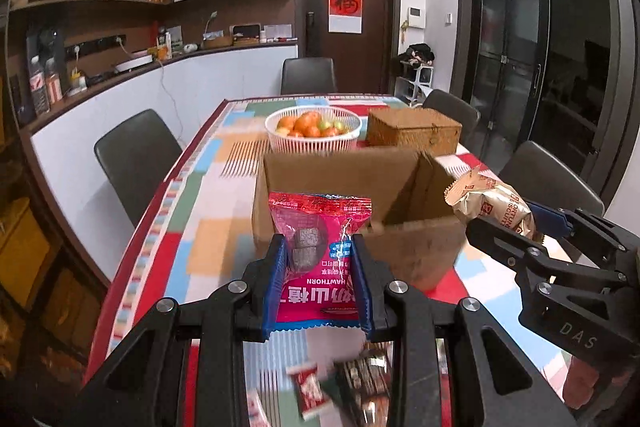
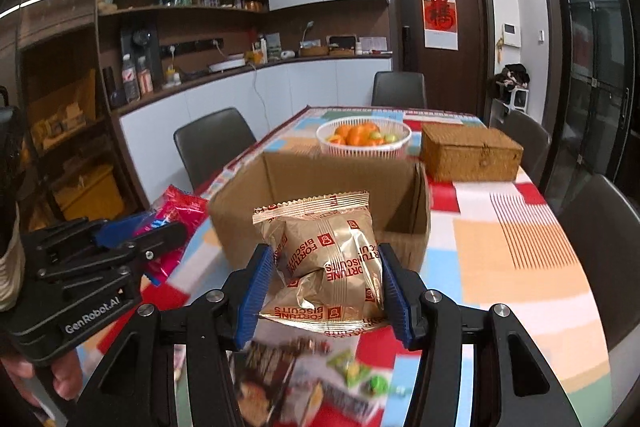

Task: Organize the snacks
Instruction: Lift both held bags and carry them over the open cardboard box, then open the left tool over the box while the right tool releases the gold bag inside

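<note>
My left gripper (image 1: 319,247) is shut on a pink hawthorn snack packet (image 1: 320,251), held in the air in front of an open cardboard box (image 1: 416,251). My right gripper (image 2: 326,259) is shut on a gold Fortune Biscuits packet (image 2: 328,263), also lifted just short of the cardboard box (image 2: 248,227). In the left wrist view the right gripper (image 1: 532,223) shows at the right with the gold packet (image 1: 488,199). The right wrist view shows the left gripper (image 2: 144,227) at the left with the pink packet (image 2: 176,223). Loose snacks (image 2: 304,371) lie blurred on the table below.
A white basket of oranges (image 1: 314,129) and a wicker chest (image 1: 414,131) stand behind the box on the patterned tablecloth (image 2: 500,259). Dark chairs (image 1: 136,159) ring the table. A counter and shelves run along the left wall. A hand (image 2: 60,375) holds the left gripper.
</note>
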Demonstrator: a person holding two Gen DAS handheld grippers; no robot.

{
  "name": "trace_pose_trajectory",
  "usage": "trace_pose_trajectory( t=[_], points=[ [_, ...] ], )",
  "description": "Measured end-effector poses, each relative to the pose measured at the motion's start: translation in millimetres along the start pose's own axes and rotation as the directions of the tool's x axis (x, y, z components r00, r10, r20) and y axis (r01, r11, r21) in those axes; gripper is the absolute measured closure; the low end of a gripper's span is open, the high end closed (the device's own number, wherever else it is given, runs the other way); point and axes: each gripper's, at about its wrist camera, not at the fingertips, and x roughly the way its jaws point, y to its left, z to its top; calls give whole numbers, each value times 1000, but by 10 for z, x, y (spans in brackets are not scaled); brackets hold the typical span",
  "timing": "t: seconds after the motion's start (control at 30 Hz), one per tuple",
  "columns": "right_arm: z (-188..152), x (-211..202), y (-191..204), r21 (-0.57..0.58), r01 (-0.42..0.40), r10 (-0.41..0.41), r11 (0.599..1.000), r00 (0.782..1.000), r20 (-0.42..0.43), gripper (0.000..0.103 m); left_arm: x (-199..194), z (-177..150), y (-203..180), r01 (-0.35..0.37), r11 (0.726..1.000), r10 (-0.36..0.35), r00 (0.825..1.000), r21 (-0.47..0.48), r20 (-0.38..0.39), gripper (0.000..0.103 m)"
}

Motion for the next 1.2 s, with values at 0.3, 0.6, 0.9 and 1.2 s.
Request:
trace_pose_trajectory(
  t=[0.3, 0.6, 0.9, 1.2],
  points=[
    [522, 428, -175, 17, 3, -3, 1000, 1000, -14, 49, 517, 528, 34, 2, 1000, -1, 999, 20, -54, 71],
    [716, 832, -358, 47, 29, -25, 998, 996, -85, 46, 886, 667, 74, 2, 1000, -3, 989, -5, -150, 42],
    [601, 723, -325, 25, 77, -74, 997, 993, -88, 29, 454, 448, 66, -50, 998, 53, 996, 33, -68, 36],
    [346, 175, -177, 2, 52, -52, 999, 998, -40, 29, -158, 208, -79, -74, 994, 72, 997, 79, 28, 26]
  ],
)
